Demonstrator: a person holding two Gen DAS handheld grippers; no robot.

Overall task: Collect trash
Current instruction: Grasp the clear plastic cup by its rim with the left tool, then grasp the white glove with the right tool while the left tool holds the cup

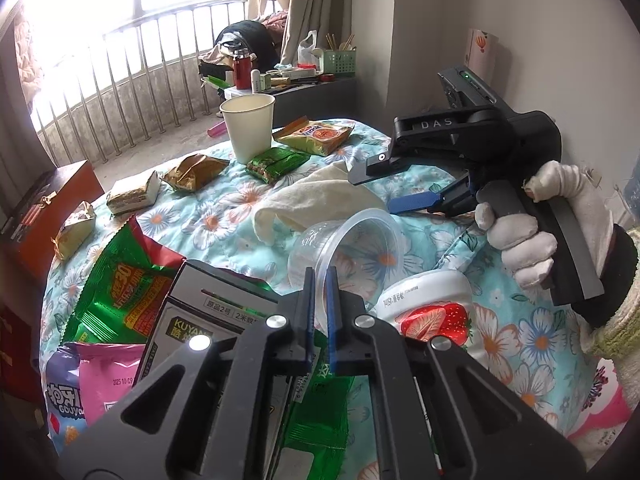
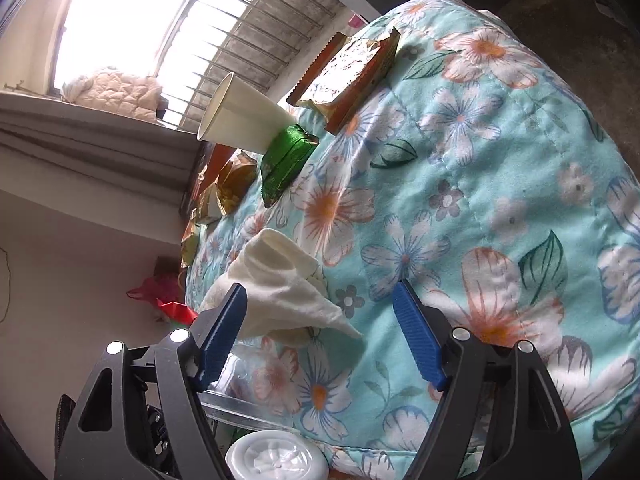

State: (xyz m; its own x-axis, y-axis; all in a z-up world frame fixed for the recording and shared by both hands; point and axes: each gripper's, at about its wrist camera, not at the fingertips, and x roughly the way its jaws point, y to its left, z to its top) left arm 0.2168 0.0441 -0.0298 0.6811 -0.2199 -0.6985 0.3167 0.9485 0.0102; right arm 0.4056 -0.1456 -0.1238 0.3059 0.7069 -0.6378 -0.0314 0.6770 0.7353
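Note:
My left gripper (image 1: 319, 276) is shut on the rim of a clear plastic cup (image 1: 352, 246) that lies tilted on the floral cloth (image 1: 224, 216). A strawberry yogurt tub (image 1: 432, 308) lies just right of it. My right gripper (image 2: 320, 300) is open above the cloth, its left finger beside a crumpled white tissue (image 2: 280, 280); it also shows in the left wrist view (image 1: 396, 192). A white paper cup (image 1: 248, 126) stands at the back among several snack wrappers, with a green one (image 1: 276, 164) in front of it.
A green snack bag (image 1: 124, 292), a black box (image 1: 200, 320) and a pink bag (image 1: 108, 376) lie near left. An orange box (image 1: 44, 208) is at the left edge. A cluttered desk (image 1: 304, 76) and railing stand behind.

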